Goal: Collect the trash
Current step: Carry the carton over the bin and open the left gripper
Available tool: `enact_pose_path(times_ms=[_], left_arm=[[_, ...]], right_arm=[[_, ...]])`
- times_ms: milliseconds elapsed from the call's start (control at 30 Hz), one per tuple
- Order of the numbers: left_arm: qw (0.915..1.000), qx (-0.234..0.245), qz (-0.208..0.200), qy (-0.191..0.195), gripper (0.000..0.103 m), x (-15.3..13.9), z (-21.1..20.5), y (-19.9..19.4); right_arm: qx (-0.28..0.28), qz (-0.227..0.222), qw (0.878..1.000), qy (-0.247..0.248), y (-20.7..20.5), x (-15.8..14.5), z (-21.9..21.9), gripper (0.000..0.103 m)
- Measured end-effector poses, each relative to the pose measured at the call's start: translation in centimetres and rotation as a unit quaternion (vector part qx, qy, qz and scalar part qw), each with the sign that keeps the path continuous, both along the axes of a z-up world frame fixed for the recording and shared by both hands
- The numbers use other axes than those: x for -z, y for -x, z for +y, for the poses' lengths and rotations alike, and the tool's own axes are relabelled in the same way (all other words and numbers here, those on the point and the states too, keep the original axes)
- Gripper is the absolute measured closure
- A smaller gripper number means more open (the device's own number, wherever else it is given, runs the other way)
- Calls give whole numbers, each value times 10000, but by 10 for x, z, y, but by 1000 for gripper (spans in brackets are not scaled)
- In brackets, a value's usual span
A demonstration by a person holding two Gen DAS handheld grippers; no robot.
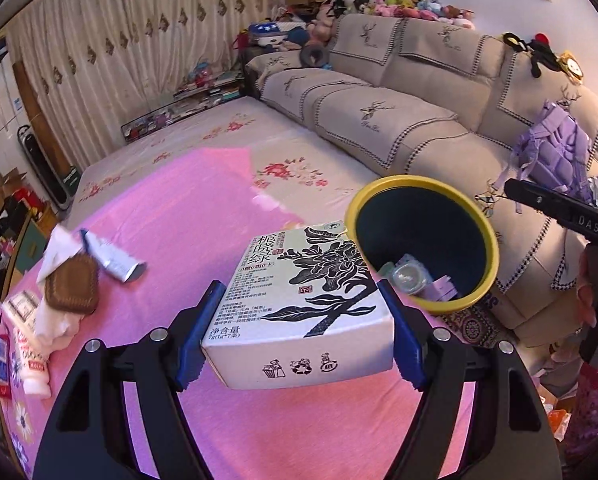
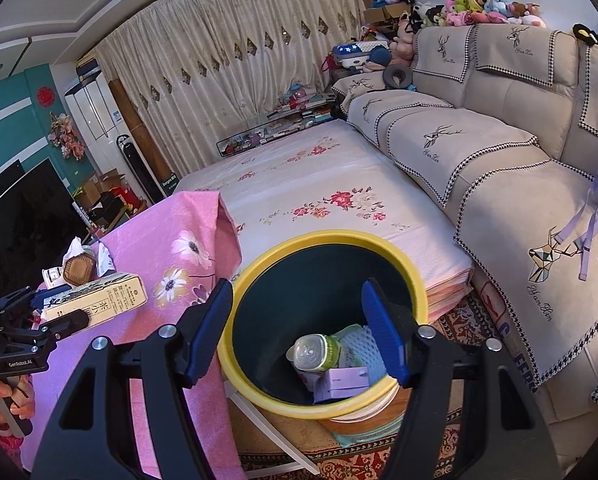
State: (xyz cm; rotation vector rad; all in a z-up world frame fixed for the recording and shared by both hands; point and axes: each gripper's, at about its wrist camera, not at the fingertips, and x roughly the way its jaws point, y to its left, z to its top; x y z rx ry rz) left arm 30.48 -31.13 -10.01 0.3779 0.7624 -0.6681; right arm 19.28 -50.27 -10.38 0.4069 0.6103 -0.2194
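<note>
Between the blue pads of the left gripper point(image 1: 299, 336), in the left wrist view, sits a pale tea box point(image 1: 303, 300) printed with a black flower; both pads press its long sides, so the fingers stand fairly wide but clamped on it. It is held above the pink cloth point(image 1: 171, 232), just beside the yellow-rimmed bin point(image 1: 421, 242), which already contains a bottle and a lilac carton. Farther left on the cloth lie a crumpled tissue point(image 1: 59, 252), a brown pad point(image 1: 71, 289), a squeezed tube point(image 1: 113, 262) and a white bottle point(image 1: 29, 350).

From the right wrist view, the right gripper point(image 2: 297, 336) hangs over the bin's point(image 2: 327, 240) mouth with its fingers point(image 2: 383, 336) spread moderately wide and nothing between them, touching nothing. Inside the bin lie a baby bottle point(image 2: 315, 354) and a lilac box point(image 2: 345, 382). At the left edge, the other gripper point(image 2: 59, 316) carries the tea box point(image 2: 99, 300) over the cloth.
</note>
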Motion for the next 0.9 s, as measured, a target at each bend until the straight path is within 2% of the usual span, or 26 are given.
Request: enact_pose_path(times_ms=[333,600,700,767,900], left_arm=[[9982,594,-4,0,28,-4,-93,6],[9962,847,96,-164,28,10,-164,-2],[9963,820,99,-218,28,18,-179,-7],[9968,759,130,-196,22,18,-187,-11],[9978,648,110,-46,20,7,-180,-9]], right_arm=[[286,53,9996,-57,20,8,-37,39],[447,44,9989,-123,32,9,-62,39],[461,53,9989,-116,36,8,-69,39],[457,63,9989,-99,39,6,-71,39],[411,72,9991,-78,39,2,-70,39]])
